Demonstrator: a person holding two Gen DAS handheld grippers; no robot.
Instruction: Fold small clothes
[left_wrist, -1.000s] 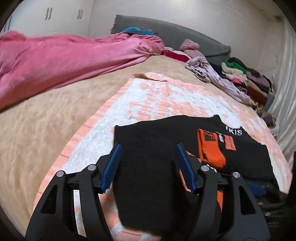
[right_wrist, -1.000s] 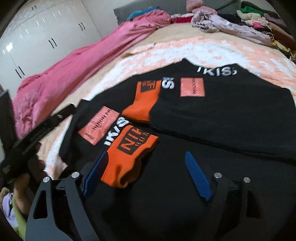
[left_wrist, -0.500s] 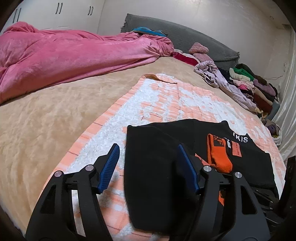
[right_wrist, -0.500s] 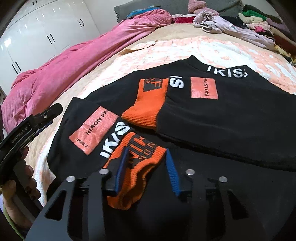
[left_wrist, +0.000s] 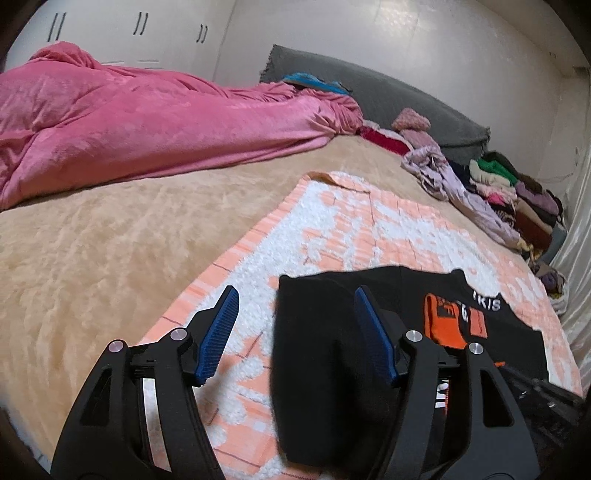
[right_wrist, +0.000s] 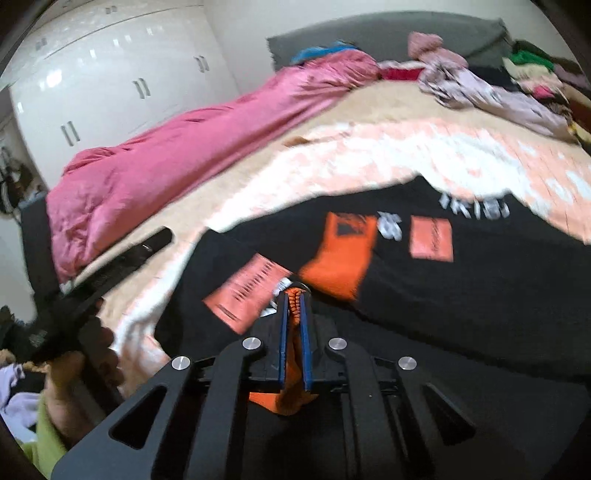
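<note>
A black sweatshirt (right_wrist: 480, 295) with orange cuffs and white lettering lies partly folded on an orange-and-white mat (left_wrist: 332, 229). It also shows in the left wrist view (left_wrist: 325, 354). My right gripper (right_wrist: 294, 295) is shut on the near orange cuff (right_wrist: 291, 398), lifting it off the black cloth. The other orange cuff (right_wrist: 340, 254) lies flat beside a salmon label (right_wrist: 431, 238). My left gripper (left_wrist: 295, 314) is open and empty above the sweatshirt's left folded edge. It also shows at the left of the right wrist view (right_wrist: 110, 273).
A pink duvet (left_wrist: 147, 122) lies along the far left of the tan bed (left_wrist: 92, 258). A pile of mixed clothes (left_wrist: 498, 192) lines the far right side by a grey headboard (left_wrist: 406, 103). White wardrobes (right_wrist: 110, 81) stand behind.
My right gripper has closed on the near orange cuff and raised it. My left gripper has drawn back and to the left, staying open.
</note>
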